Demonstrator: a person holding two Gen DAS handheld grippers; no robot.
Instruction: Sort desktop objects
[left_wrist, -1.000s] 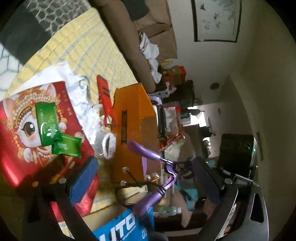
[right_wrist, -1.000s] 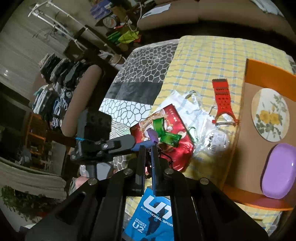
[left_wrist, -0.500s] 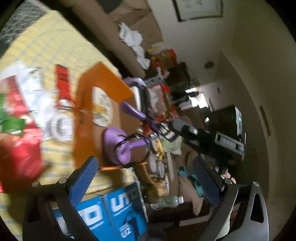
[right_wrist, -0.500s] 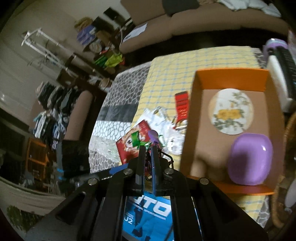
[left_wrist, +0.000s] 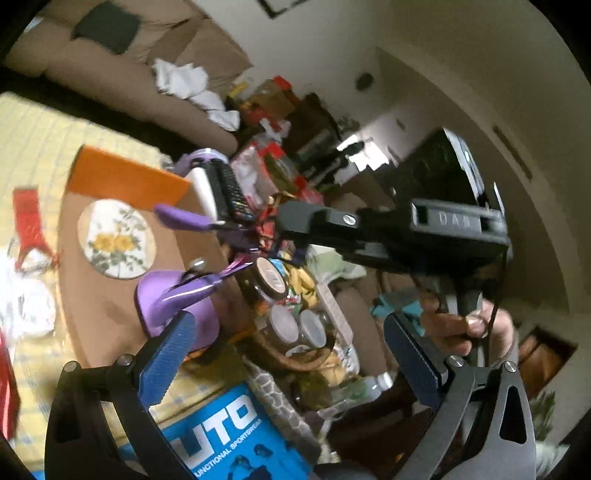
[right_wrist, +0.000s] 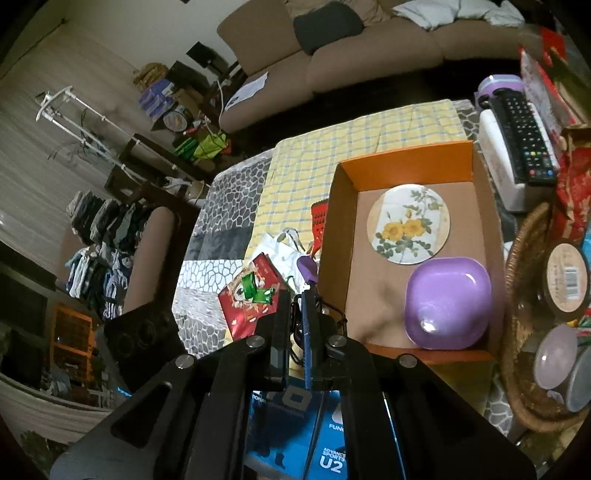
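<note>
In the right wrist view my right gripper (right_wrist: 295, 314) is shut on a purple-handled item (right_wrist: 308, 267) with a black cord. It hangs just left of the orange box (right_wrist: 406, 166). Inside the box lie a round flower-printed disc (right_wrist: 408, 225) and a purple dish (right_wrist: 448, 302). The left wrist view shows the same purple-handled item (left_wrist: 181, 218) held above the orange box (left_wrist: 125, 177) by the right gripper's black body, with a hand behind it. My left gripper (left_wrist: 291, 354) is open, its blue pads (left_wrist: 166, 354) wide apart with nothing between them.
A red packet with green sachets (right_wrist: 251, 299), a white bag (right_wrist: 284, 251) and a red grater (right_wrist: 319, 218) lie left of the box. A remote control (right_wrist: 521, 136) and a wicker basket (right_wrist: 517, 332) of jars stand to the right. A blue carton (right_wrist: 332, 424) lies near the front.
The right gripper has carried the purple-handled item from over the red packet rightward to the box's left side. The left gripper rose, rolled and swung toward the box and the right gripper.
</note>
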